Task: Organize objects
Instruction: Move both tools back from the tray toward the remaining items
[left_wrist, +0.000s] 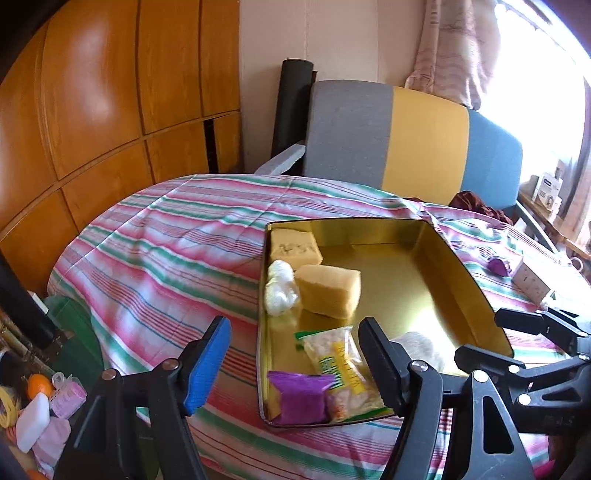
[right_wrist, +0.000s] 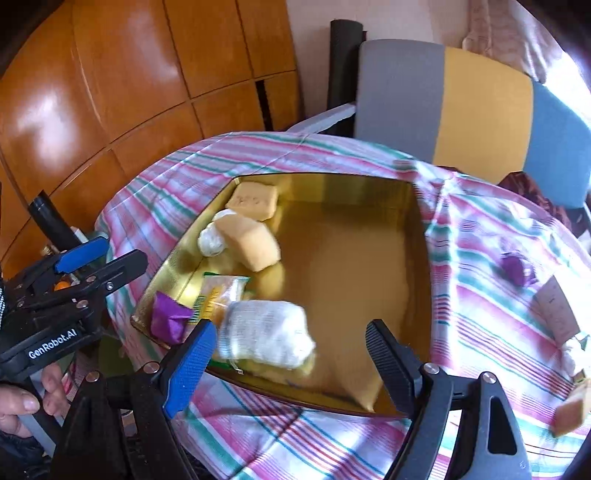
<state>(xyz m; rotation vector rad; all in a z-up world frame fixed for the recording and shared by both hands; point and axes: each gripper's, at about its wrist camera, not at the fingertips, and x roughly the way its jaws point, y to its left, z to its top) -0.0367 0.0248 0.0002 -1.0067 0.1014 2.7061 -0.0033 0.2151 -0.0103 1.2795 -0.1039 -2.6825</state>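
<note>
A gold tin (left_wrist: 347, 220) (right_wrist: 325, 175) sits on the striped cloth. It holds two yellow sponge blocks (left_wrist: 328, 290) (right_wrist: 255, 240), a white wad (left_wrist: 279, 290), a yellow-green snack packet (left_wrist: 343, 373) and a purple packet (left_wrist: 299, 397) (right_wrist: 168, 317). A white rolled cloth (right_wrist: 266, 339) lies at the tin's near side, below and between the fingers of my right gripper (right_wrist: 291, 326), which is open and does not touch it. My left gripper (left_wrist: 295, 323) hangs open over the tin's near left corner, holding nothing. Each gripper shows in the other's view: the right gripper (left_wrist: 495, 336) and the left gripper (right_wrist: 122, 254).
On the cloth right of the tin lie a purple piece (left_wrist: 498, 265) (right_wrist: 515, 269), a white box (left_wrist: 532, 277) and a yellow block (right_wrist: 570, 413). A grey-yellow-blue chair back (left_wrist: 406, 136) stands behind, wooden cupboards (left_wrist: 110, 110) to the left. Small items (left_wrist: 37, 406) lie below left. A hand (right_wrist: 22, 402) holds the left gripper.
</note>
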